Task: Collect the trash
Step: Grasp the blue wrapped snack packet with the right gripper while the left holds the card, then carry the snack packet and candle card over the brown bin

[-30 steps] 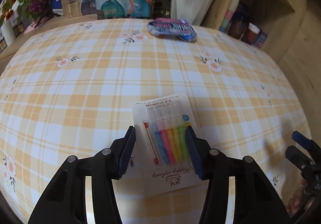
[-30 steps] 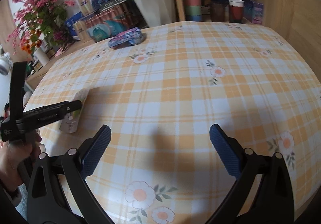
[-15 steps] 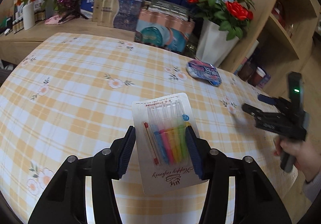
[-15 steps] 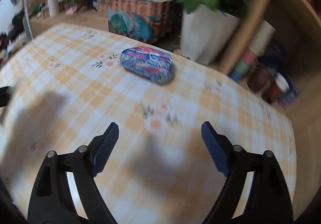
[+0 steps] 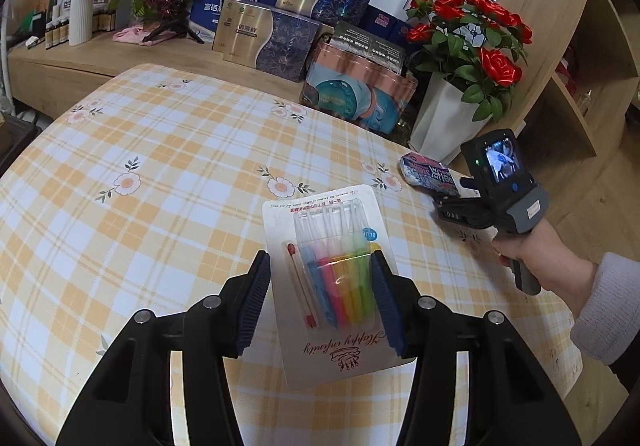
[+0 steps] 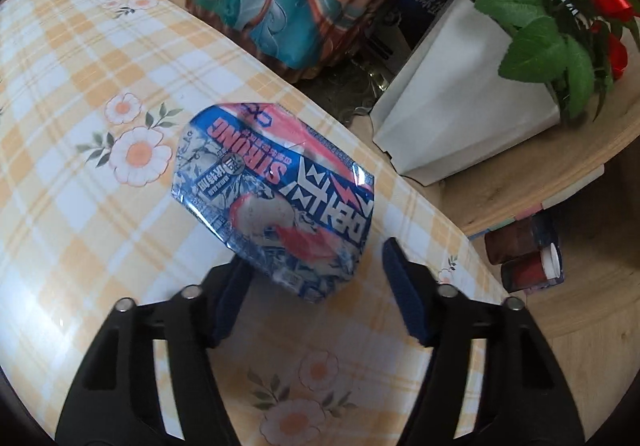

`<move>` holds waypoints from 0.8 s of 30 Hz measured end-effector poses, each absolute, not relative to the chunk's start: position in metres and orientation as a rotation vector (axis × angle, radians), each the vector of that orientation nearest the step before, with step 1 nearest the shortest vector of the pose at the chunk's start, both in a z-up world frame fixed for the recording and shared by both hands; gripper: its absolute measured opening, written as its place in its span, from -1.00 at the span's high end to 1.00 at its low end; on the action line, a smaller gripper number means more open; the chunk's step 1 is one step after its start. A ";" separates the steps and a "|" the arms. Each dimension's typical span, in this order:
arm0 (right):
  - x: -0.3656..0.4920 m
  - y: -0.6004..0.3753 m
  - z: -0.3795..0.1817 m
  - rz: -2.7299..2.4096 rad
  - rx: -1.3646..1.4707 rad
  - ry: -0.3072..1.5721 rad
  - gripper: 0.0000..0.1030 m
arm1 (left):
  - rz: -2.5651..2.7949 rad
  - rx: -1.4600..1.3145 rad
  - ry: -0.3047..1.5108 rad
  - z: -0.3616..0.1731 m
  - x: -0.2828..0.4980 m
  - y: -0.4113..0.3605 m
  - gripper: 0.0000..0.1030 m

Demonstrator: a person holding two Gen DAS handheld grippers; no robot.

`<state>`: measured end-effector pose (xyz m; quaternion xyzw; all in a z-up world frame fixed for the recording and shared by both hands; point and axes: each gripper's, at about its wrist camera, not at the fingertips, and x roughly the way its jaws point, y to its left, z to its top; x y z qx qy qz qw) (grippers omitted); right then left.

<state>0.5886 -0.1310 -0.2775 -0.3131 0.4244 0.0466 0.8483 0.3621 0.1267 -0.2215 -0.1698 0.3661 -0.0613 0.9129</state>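
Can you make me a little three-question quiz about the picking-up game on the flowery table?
1. True or false: the left gripper holds a white card pack of colourful candles.
2. Which lies between the right gripper's closing jaws? A) red rose B) blue and pink crinkly wrapper C) paper cup
3. What pattern covers the yellow checked tablecloth?

Key: 1 true. 2 B. 3 flowers.
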 end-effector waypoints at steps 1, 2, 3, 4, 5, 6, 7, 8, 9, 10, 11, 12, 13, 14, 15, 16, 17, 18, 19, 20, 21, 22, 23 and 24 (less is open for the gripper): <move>0.587 -0.130 -0.277 0.108 -0.648 0.909 0.16 | -0.124 -0.351 0.754 -0.221 0.360 0.129 0.04; 0.586 -0.129 -0.276 0.115 -0.641 0.913 0.21 | -0.123 -0.352 0.755 -0.221 0.359 0.131 0.04; 0.582 -0.129 -0.273 0.121 -0.634 0.909 0.33 | -0.122 -0.352 0.755 -0.220 0.358 0.132 0.04; 0.578 -0.130 -0.269 0.135 -0.614 0.900 0.43 | -0.120 -0.352 0.753 -0.219 0.356 0.134 0.04; 0.575 -0.131 -0.266 0.148 -0.593 0.897 0.45 | -0.120 -0.351 0.750 -0.217 0.354 0.135 0.04; 0.568 -0.133 -0.259 0.166 -0.561 0.885 0.47 | -0.122 -0.351 0.744 -0.214 0.350 0.135 0.04; 0.561 -0.134 -0.254 0.190 -0.539 0.874 0.49 | -0.123 -0.351 0.738 -0.211 0.346 0.135 0.04; 0.551 -0.136 -0.247 0.217 -0.522 0.861 0.50 | -0.127 -0.351 0.734 -0.209 0.343 0.134 0.04; 0.544 -0.138 -0.241 0.232 -0.512 0.853 0.51 | -0.130 -0.352 0.731 -0.206 0.339 0.133 0.04; 0.536 -0.139 -0.237 0.246 -0.500 0.845 0.52 | -0.133 -0.353 0.729 -0.204 0.336 0.132 0.04; 0.527 -0.142 -0.231 0.261 -0.483 0.840 0.52 | -0.137 -0.355 0.727 -0.201 0.331 0.129 0.04; 0.522 -0.144 -0.227 0.271 -0.469 0.840 0.53 | -0.140 -0.358 0.725 -0.199 0.327 0.128 0.04; 0.514 -0.146 -0.222 0.283 -0.451 0.836 0.54 | -0.144 -0.360 0.723 -0.197 0.322 0.126 0.04; 0.506 -0.149 -0.217 0.293 -0.433 0.830 0.54 | -0.147 -0.361 0.722 -0.195 0.318 0.123 0.04; 0.496 -0.153 -0.211 0.304 -0.411 0.823 0.54 | -0.155 -0.361 0.720 -0.191 0.311 0.120 0.04; 0.486 -0.156 -0.205 0.311 -0.392 0.817 0.55 | -0.158 -0.361 0.718 -0.188 0.306 0.118 0.04; 0.479 -0.158 -0.201 0.317 -0.380 0.812 0.55 | -0.163 -0.363 0.716 -0.185 0.300 0.115 0.04; 0.469 -0.161 -0.196 0.325 -0.364 0.806 0.55 | -0.168 -0.365 0.714 -0.182 0.294 0.114 0.04; 0.459 -0.164 -0.192 0.330 -0.354 0.801 0.56 | -0.171 -0.368 0.711 -0.179 0.288 0.112 0.04; 0.449 -0.166 -0.188 0.335 -0.347 0.796 0.56 | -0.175 -0.369 0.708 -0.176 0.284 0.110 0.04; 0.438 -0.169 -0.184 0.341 -0.338 0.789 0.56 | -0.181 -0.368 0.702 -0.172 0.276 0.107 0.04; 0.428 -0.172 -0.181 0.344 -0.327 0.781 0.56 | -0.185 -0.366 0.699 -0.170 0.272 0.104 0.04; 0.418 -0.175 -0.178 0.348 -0.315 0.775 0.56 | -0.193 -0.366 0.695 -0.167 0.264 0.100 0.04; 0.406 -0.179 -0.175 0.353 -0.302 0.769 0.56 | -0.199 -0.366 0.692 -0.164 0.258 0.098 0.04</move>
